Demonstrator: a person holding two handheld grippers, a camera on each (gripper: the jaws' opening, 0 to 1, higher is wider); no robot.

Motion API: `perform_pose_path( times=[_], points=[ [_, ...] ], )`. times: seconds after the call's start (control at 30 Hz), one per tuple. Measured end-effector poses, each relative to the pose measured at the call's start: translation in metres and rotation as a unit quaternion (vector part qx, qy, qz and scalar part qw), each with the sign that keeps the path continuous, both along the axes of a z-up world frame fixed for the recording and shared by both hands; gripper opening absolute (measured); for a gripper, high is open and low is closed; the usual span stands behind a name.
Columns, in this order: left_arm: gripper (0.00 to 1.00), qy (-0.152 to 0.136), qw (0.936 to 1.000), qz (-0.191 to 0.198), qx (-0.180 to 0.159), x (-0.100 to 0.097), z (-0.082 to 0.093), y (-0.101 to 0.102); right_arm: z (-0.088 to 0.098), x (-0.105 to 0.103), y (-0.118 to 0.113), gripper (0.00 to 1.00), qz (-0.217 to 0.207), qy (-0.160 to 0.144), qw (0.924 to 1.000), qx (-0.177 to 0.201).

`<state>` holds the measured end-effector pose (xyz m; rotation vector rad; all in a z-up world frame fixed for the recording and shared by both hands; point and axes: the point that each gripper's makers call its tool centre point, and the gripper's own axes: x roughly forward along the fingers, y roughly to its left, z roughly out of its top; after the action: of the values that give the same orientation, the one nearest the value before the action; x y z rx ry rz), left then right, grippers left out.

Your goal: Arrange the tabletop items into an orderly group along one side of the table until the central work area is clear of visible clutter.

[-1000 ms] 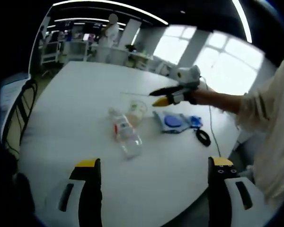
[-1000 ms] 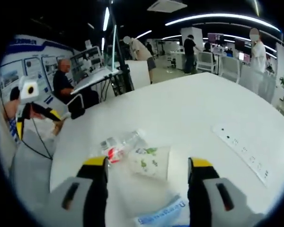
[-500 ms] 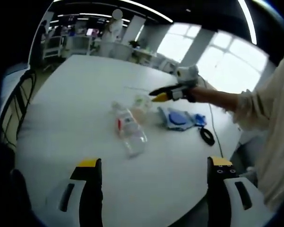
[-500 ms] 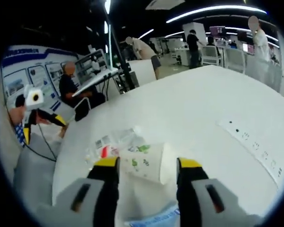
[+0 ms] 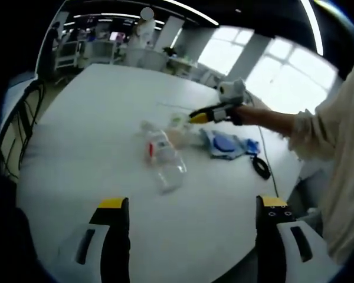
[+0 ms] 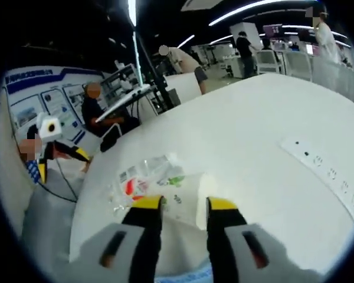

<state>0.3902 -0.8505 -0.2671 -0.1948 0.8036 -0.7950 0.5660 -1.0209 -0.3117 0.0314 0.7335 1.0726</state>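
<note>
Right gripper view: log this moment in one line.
right claw closing on paper cup | plastic bottle lying beside cup | left claw open, hovering

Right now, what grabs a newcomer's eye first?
The right claw closing around a tipped paper cup mid-table. Just beyond the cup lies a clear plastic bottle on its side. A blue packet and a black cable sit near the table edge.
</note>
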Motion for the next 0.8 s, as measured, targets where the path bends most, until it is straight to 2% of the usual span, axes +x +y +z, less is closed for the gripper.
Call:
perform_pose_path(
  times=[0.23, 0.4, 0.57, 0.8],
  points=[
    [0.83, 0.003, 1.0, 0.003, 0.0, -0.001, -0.003, 0.001, -0.004, -0.007, -0.001, 0.11, 0.021, 0.01, 0.9997, 0.002],
    [0.82, 0.004, 1.0, 0.001, 0.001, -0.003, -0.004, 0.0, -0.008, -0.011, -0.002, 0.09, 0.033, 0.015, 0.9993, -0.004],
    [0.81, 0.007, 1.0, 0.0, 0.001, -0.005, -0.006, -0.001, -0.007, -0.022, 0.0, 0.0, 0.055, 0.02, 0.9983, 0.0],
    [0.8, 0.007, 1.0, -0.002, -0.001, -0.006, -0.006, -0.003, -0.007, -0.028, -0.001, 0.0, 0.067, 0.013, 0.9976, -0.01]
  ],
)
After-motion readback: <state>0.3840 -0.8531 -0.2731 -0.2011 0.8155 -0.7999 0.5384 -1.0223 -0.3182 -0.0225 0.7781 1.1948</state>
